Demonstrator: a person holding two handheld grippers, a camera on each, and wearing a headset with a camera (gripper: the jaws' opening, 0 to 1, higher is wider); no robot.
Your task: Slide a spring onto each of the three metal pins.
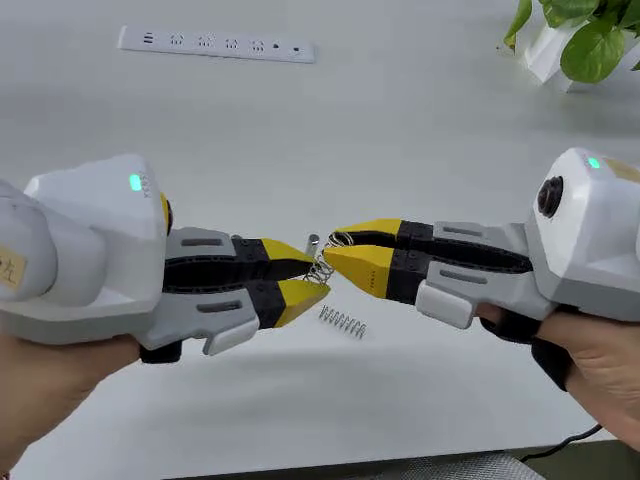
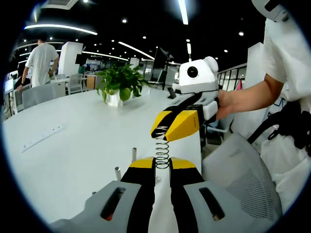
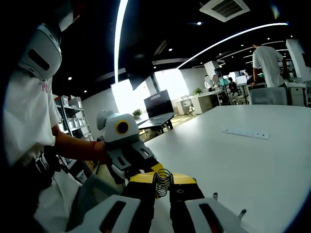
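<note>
Bright even overhead light, soft shadows, fisheye-warped gripper views, sharp focus

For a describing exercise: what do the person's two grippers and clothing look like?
The left gripper and the right gripper each have a rounded white housing with a green light, a grey body and black jaws with yellow wedge tips. The left carries a yellowish label with dark marks. A black cable lies near the right. The person wears a white short-sleeved top.

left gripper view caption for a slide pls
One spring held between the left gripper and right gripper, near upright metal pins on a white table
</note>
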